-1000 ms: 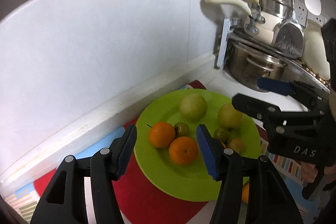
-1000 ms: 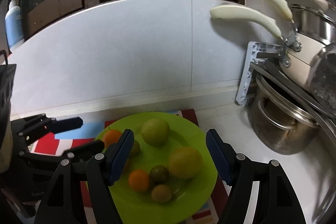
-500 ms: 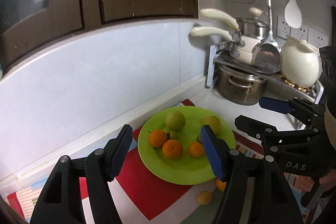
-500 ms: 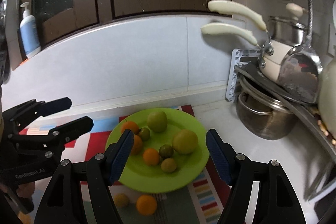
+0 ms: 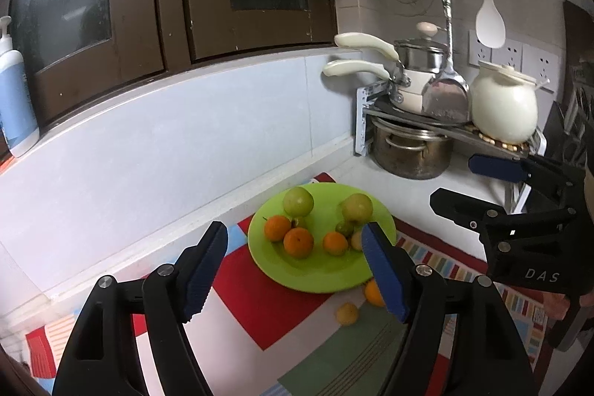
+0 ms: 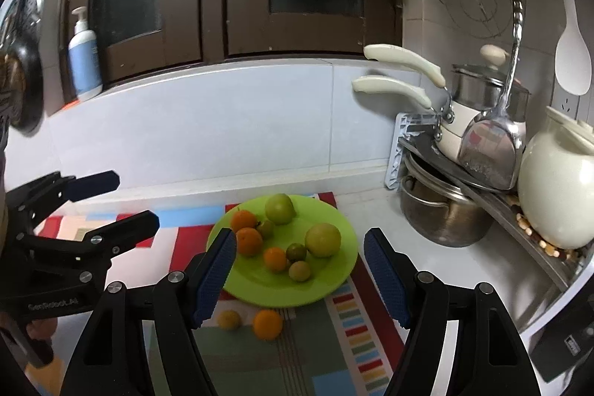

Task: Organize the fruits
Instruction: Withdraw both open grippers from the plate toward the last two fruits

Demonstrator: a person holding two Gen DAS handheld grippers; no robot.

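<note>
Both jaws stand spread and empty, the left gripper (image 5: 295, 268) having just been opening. Beside the round lime-green plate's (image 6: 334, 288) near rim lie a small orange mandarin (image 6: 267, 324) and a yellowish fruit (image 6: 229, 319); the right gripper (image 6: 300, 271) should probably straddle one squarely before closing.

orange (image 5: 372, 293) off the plate (image 5: 326, 279) half hidden behind the left tongs' (image 5: 297, 271) pad
</note>
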